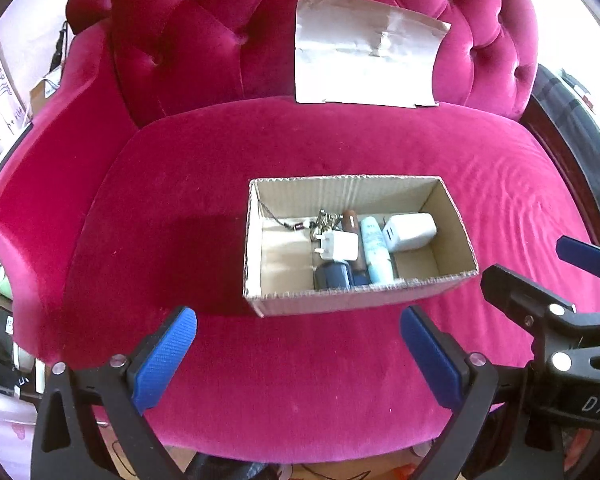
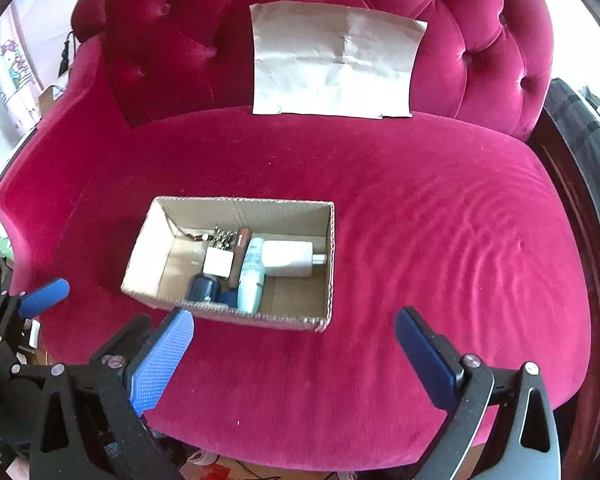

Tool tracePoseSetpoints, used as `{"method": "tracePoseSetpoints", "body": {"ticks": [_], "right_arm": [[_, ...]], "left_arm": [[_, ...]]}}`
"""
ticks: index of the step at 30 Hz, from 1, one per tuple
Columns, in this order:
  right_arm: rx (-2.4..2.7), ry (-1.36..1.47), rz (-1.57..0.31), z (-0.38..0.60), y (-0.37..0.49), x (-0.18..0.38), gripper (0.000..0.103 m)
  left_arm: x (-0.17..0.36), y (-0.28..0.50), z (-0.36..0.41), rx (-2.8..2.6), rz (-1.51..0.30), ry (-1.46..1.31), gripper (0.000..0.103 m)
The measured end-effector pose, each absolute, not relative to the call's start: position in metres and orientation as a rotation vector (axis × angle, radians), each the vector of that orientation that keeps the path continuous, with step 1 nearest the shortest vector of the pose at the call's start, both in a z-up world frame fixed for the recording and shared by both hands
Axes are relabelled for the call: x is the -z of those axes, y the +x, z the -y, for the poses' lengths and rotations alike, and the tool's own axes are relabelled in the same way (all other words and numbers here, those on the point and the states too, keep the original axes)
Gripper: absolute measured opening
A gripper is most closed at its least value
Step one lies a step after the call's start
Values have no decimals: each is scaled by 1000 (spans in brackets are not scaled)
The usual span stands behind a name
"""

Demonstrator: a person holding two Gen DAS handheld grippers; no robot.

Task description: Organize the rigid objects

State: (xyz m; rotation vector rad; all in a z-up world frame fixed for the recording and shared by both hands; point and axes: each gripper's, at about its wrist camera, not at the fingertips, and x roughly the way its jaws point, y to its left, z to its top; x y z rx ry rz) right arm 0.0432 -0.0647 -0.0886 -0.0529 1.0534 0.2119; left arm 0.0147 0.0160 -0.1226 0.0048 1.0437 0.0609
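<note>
An open cardboard box (image 1: 452, 208) (image 2: 152, 236) sits on the seat of a pink velvet sofa (image 1: 180, 200) (image 2: 440, 220). Inside lie two white chargers (image 1: 410, 232) (image 2: 288, 258), a pale blue tube (image 1: 376, 250) (image 2: 252, 276), a brown stick (image 1: 351, 222), dark blue items (image 1: 334, 274) (image 2: 204, 286) and a chain with keys (image 1: 324, 220). My left gripper (image 1: 298, 354) is open and empty, just in front of the box. My right gripper (image 2: 294, 358) is open and empty, in front of the box's right end. The right gripper also shows in the left wrist view (image 1: 540, 280).
A creased sheet of brown paper (image 1: 364, 48) (image 2: 332, 60) leans against the tufted backrest. The left armrest (image 1: 28, 200) rises beside the seat. Dark furniture (image 1: 580, 152) stands right of the sofa. Clutter lies on the floor below the seat's front edge.
</note>
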Motion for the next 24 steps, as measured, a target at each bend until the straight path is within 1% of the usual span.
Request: {"method": "tracePoseSetpoints", "body": {"ticks": [5, 9, 12, 15, 24], "right_arm": [[-216, -54, -999, 67, 20, 83, 103], [-204, -65, -968, 69, 12, 82, 103], [-194, -53, -954, 73, 6, 87, 103], [-196, -51, -977, 74, 6, 96, 103], [-191, -50, -977, 74, 5, 98, 103]], "left_arm": [[119, 3, -11, -49, -1027, 13, 103], [121, -4, -6, -50, -979, 17, 103], [129, -4, -5, -46, -992, 4, 103], [131, -4, -1, -46, -994, 29, 103], [133, -5, 1, -43, -992, 21, 103]]}}
